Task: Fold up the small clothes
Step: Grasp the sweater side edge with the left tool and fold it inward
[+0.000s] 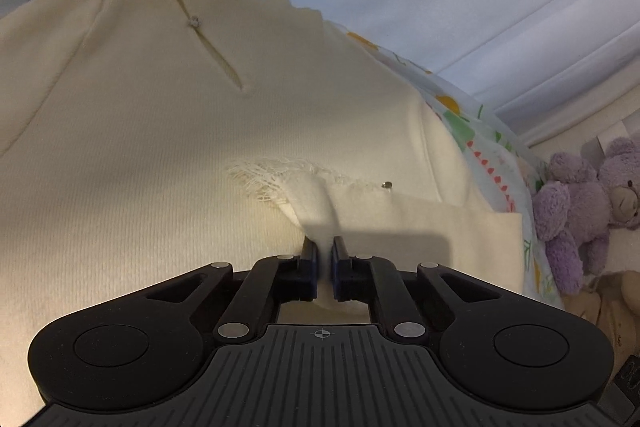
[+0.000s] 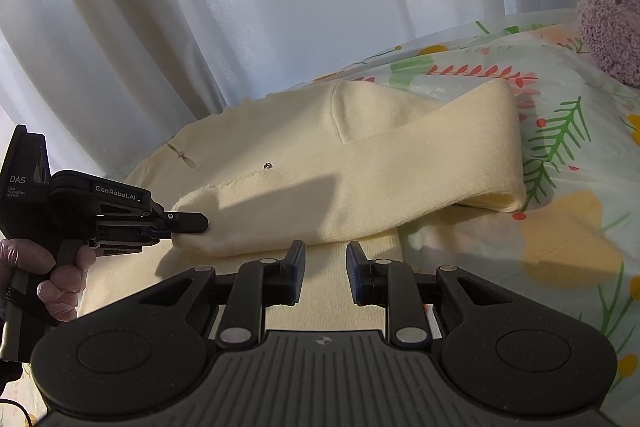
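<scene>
Left gripper [image 2: 192,227], marked "DAS" and "GenRobot.AI", apparently pinches cream garment [image 2: 360,163]

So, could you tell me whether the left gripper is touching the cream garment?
Touching: the left wrist view shows the left gripper pinching a fold of the cream garment between its fingers.

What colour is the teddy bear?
Purple; the teddy bear shows best in the left wrist view.
</scene>
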The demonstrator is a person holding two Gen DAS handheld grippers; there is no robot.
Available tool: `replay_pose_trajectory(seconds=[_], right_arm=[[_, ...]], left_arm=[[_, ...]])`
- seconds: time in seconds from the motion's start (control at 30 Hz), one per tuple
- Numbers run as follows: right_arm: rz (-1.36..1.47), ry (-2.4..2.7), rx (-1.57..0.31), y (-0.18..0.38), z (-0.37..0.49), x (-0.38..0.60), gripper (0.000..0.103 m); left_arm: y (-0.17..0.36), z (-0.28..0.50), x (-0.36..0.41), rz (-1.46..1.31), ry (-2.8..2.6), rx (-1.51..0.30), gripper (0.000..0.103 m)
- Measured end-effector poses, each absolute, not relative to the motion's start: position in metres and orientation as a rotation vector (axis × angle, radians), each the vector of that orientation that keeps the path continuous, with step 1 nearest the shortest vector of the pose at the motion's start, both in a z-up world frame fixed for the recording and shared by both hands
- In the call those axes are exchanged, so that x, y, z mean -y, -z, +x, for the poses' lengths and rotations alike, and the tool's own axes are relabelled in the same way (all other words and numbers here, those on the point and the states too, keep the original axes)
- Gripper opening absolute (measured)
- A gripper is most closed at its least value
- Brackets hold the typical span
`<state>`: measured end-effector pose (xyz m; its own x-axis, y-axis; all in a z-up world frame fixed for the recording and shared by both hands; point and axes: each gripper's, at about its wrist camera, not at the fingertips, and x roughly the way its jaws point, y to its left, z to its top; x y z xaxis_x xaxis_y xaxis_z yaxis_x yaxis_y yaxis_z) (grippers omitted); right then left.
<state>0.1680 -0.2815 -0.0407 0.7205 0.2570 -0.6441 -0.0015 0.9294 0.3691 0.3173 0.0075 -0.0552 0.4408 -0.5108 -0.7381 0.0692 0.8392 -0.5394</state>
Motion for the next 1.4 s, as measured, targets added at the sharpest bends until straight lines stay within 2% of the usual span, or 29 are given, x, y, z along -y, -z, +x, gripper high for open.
replay_pose_trajectory(seconds=[0.2, 0.37, 0.43, 0.5, 0.57, 0.63, 0.67, 0.7, 1.03, 1.37, 1.4], right_arm=[[0.361, -0.135, -0.757, 0.039, 0.181, 0.288, 0.022], [0.364, -0.124, -0.771, 0.042, 0.194, 0.292, 0.022], [0.378, -0.119, -0.782, 0.044, 0.2, 0.294, 0.022], [0.396, -0.113, -0.791, 0.045, 0.205, 0.296, 0.022], [0.41, -0.11, -0.801, 0.046, 0.209, 0.297, 0.022], [0.419, -0.112, -0.811, 0.047, 0.212, 0.296, 0.022], [0.422, -0.114, -0.816, 0.047, 0.213, 0.296, 0.022], [0.425, -0.114, -0.819, 0.047, 0.214, 0.296, 0.022], [0.547, -0.108, -0.838, 0.052, 0.224, 0.308, 0.022], [0.79, -0.051, -0.838, 0.068, 0.246, 0.323, 0.022], [0.796, -0.042, -0.834, 0.069, 0.247, 0.323, 0.018]], left_arm=[[0.003, 0.312, -0.045, -0.334, 0.293, -0.846, 0.008], [0.008, 0.32, -0.084, -0.213, 0.12, -0.824, 0.011], [0.022, 0.324, -0.094, -0.25, 0.111, -0.859, 0.02], [0.035, 0.326, -0.097, -0.275, 0.108, -0.871, 0.037], [0.043, 0.327, -0.093, -0.27, 0.101, -0.865, 0.047], [0.047, 0.33, -0.09, -0.26, 0.094, -0.87, 0.045], [0.049, 0.332, -0.09, -0.264, 0.092, -0.879, 0.033], [0.051, 0.333, -0.091, -0.277, 0.086, -0.881, 0.009], [0.009, 0.329, -0.11, -0.301, 0.059, -0.728, 0.009], [0.023, 0.328, -0.118, -0.286, 0.036, -0.802, 0.009], [0.024, 0.328, -0.117, -0.277, 0.04, -0.805, 0.009]])
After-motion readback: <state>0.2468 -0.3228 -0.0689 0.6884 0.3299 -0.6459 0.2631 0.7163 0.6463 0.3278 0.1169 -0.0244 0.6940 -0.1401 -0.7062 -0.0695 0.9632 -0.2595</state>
